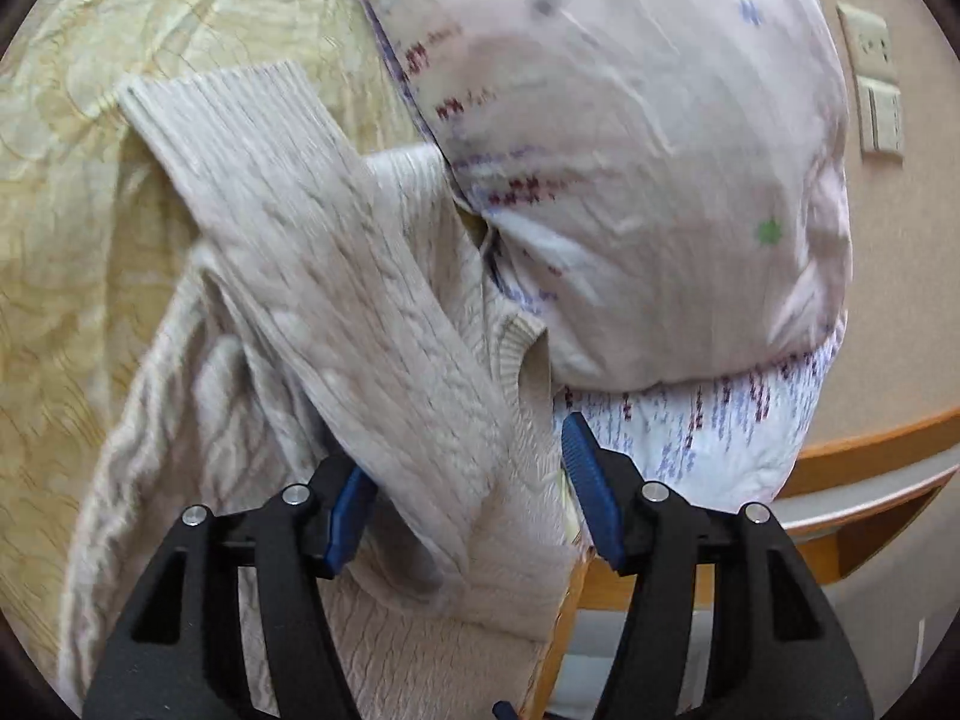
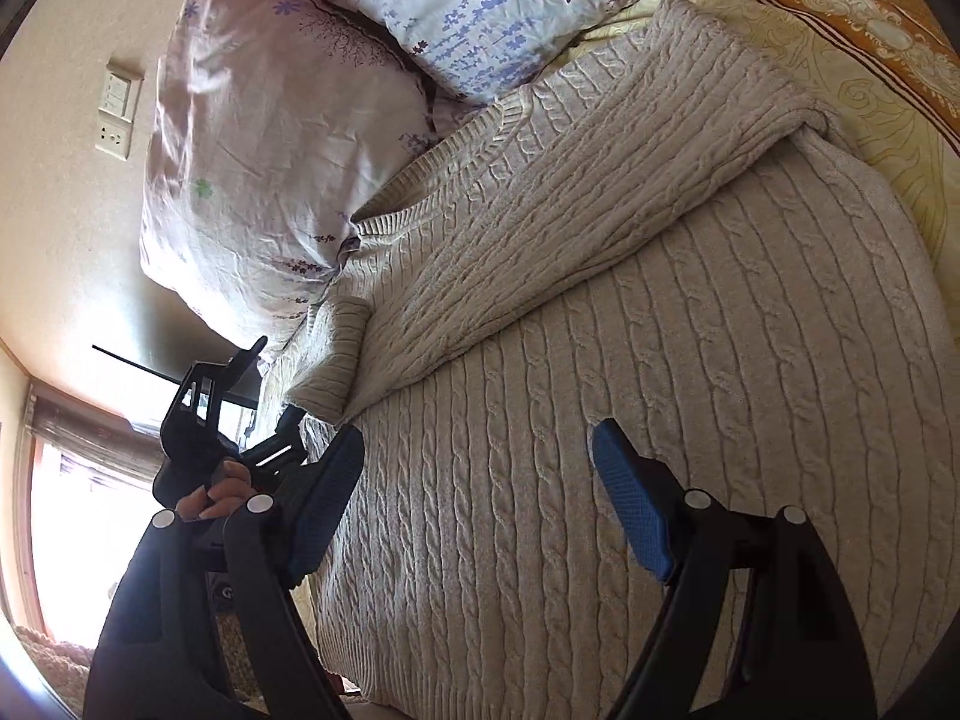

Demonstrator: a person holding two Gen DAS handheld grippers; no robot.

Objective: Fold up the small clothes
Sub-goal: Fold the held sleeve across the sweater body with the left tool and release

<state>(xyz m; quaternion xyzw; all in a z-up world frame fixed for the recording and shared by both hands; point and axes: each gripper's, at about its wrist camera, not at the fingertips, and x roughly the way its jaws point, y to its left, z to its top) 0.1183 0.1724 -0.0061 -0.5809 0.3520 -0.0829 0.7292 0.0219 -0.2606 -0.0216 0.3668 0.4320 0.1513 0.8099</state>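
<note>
A beige cable-knit sweater (image 2: 600, 420) lies spread on the bed, one sleeve (image 2: 570, 210) folded across its body. In the left wrist view the sweater (image 1: 372, 360) fills the middle, with a ribbed sleeve cuff (image 1: 228, 108) stretching up left. My left gripper (image 1: 465, 480) is open, its blue pads on either side of a fold of the sweater near the collar. My right gripper (image 2: 480, 480) is open and empty, hovering over the sweater's body. The left gripper and the hand holding it (image 2: 216, 468) show at the left of the right wrist view.
A pink floral pillow (image 1: 630, 150) lies against the sweater's collar, a white lavender-print pillow (image 2: 480, 6) behind it. The yellow patterned bedspread (image 1: 90, 180) lies under everything. A wooden bed frame (image 1: 870, 450) and wall switches (image 1: 876, 78) are at the right.
</note>
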